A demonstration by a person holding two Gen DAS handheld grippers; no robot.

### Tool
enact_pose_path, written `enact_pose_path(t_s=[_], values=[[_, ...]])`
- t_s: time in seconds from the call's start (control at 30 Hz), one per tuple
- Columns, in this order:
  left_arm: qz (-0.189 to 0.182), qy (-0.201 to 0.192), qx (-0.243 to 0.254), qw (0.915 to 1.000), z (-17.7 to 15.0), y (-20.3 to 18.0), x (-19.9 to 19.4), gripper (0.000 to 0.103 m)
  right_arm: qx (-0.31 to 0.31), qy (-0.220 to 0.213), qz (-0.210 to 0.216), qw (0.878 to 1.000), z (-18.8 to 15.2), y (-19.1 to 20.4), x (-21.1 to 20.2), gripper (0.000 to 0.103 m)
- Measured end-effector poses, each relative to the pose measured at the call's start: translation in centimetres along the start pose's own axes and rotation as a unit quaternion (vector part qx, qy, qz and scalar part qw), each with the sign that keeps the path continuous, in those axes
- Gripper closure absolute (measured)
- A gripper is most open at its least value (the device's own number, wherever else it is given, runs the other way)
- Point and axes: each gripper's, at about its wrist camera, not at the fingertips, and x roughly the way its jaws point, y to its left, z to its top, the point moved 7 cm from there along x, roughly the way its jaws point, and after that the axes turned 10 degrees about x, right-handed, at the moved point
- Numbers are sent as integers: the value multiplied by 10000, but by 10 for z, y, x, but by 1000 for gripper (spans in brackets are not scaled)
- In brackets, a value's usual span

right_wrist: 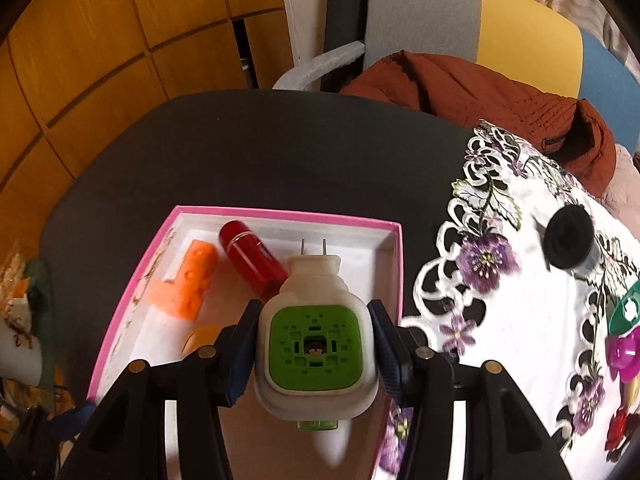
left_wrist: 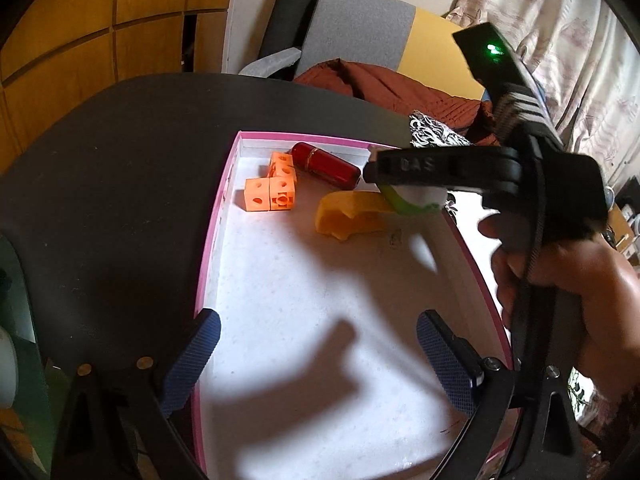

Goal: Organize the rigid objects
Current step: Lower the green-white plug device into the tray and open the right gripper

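Right gripper: clamped on both flanks of the plug-in device, held above the pink box; in the left wrist view, enters from 3 o'clock, gripped by a bare hand.
Plug-in device: long axis along the fingers, two metal prongs aimed toward 12 o'clock, green end with small nozzle toward 6 o'clock; white rounded body, square green grille face turned up toward the camera.
Left gripper: spread wide, nothing between the blue textured pads; hovering over the near end of the box, left finger near the box's pink rim at 9 o'clock.
Box contents: red capsule-shaped case at 11 o'clock of the device, lying diagonally; orange linked cubes at 10 o'clock, in an L shape; yellow curved piece just beside the right gripper's tips.
Box: white floor, pink walls, resting on the dark round table.
Beyond: floral lace cloth at 3 o'clock, bearing a black round cap; rust-red jacket on a chair at 1 o'clock.
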Motion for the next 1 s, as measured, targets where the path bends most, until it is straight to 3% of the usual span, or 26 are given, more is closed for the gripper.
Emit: enact_pose_path(t_s=[0.43, 0.83, 1.0], values=[[-45, -28, -57, 10000, 0, -1, -2, 4, 1, 49, -237, 9997, 10, -4, 10, 50], [-57, 2, -62, 10000, -2, -4, -2, 3, -326, -329, -586, 9972, 2, 1, -11, 50], [-46, -22, -97, 9999, -2, -1, -3, 3, -159, -523, -446, 9975, 3, -7, -30, 50]])
